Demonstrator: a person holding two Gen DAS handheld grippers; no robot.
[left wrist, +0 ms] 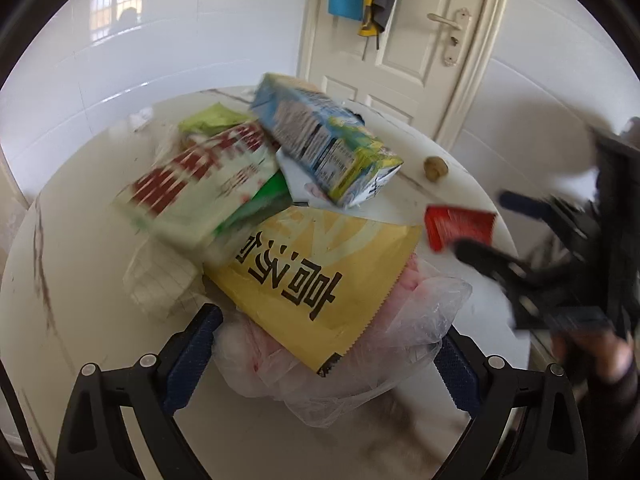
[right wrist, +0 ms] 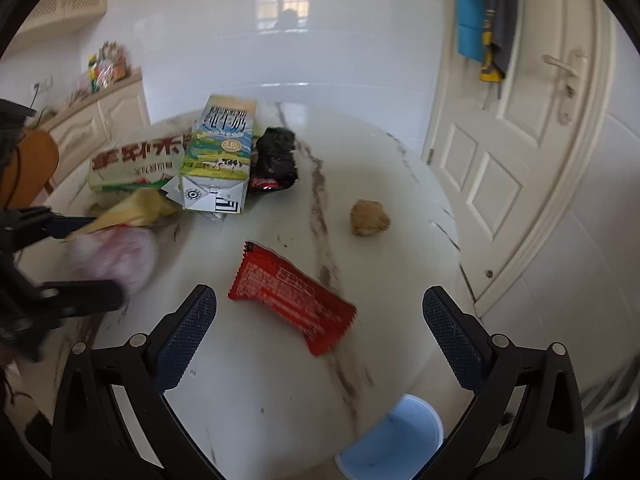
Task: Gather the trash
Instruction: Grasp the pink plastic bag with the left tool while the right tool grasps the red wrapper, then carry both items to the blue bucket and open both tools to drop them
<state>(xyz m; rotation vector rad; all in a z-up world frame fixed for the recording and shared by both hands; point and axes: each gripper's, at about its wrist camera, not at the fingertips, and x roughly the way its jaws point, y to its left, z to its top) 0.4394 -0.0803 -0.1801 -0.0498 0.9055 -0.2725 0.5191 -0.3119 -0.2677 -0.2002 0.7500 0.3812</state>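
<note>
Left wrist view: left tongs (left wrist: pixel 326 354) spread wide, a clear plastic bag (left wrist: pixel 404 320) with something pink inside lying between the fingers; whether the pads touch it cannot be told.
Trash pile: yellow wrapper (left wrist: pixel 316 276) on top of the bag, white packet with red lettering (left wrist: pixel 200 192) beside it, milk carton (left wrist: pixel 324 144) tilted across the heap; motion blur smears the print.
Hidden: green packaging (left wrist: pixel 212 118) and a white sheet are mostly buried under the pile.
Right wrist view: right tongs (right wrist: pixel 320 322) spread wide, holding nothing, poised above the red wrapper (right wrist: pixel 290 296) on the worktop (right wrist: pixel 256 392).
Other trash: crumpled black wrapper (right wrist: pixel 276 158) just beside the carton; brown lump (right wrist: pixel 370 218) apart from the rest, too blurred to identify.
Bin: blue bucket (right wrist: pixel 394 440) below the worktop edge, partly cut off by the right finger.
Left edge: the left tongs show only as a dark blur.
</note>
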